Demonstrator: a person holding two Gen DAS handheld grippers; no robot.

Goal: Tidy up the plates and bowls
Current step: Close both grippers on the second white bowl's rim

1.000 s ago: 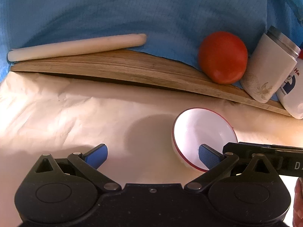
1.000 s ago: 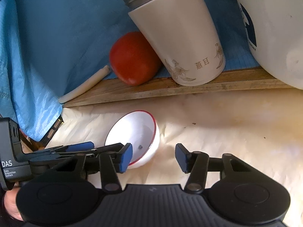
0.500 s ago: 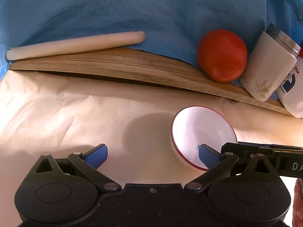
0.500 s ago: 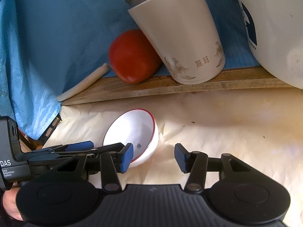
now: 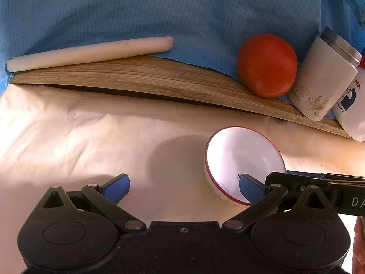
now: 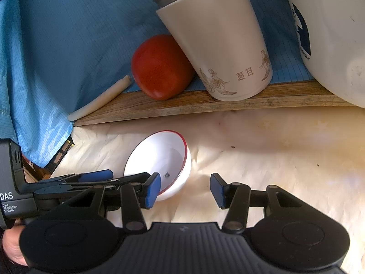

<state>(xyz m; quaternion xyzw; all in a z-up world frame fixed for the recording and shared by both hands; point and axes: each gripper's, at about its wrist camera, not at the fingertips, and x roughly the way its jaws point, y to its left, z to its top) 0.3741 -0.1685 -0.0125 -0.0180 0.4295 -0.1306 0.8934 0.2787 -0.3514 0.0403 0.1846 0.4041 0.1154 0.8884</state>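
A small white bowl with a red rim point(image 5: 241, 157) rests tilted on the cream sheet; it also shows in the right wrist view point(image 6: 159, 157). My left gripper point(image 5: 183, 188) is open wide; its right fingertip sits in front of the bowl's near rim, with nothing held. My right gripper point(image 6: 184, 189) is open and empty; its left fingertip overlaps the bowl's near rim, the bowl lying left of the gap. No plates are in view.
A wooden board point(image 5: 141, 80) runs along the back with a blue cloth point(image 5: 159, 11) behind it. On it lie a white stick point(image 5: 89, 52), a red tomato point(image 5: 267, 65), a beige tumbler point(image 6: 219, 41) and a white jug point(image 6: 330, 34).
Both views have pulled back slightly from the bowl and board. The bowl sits a little further from both grippers. Both grippers stay open.
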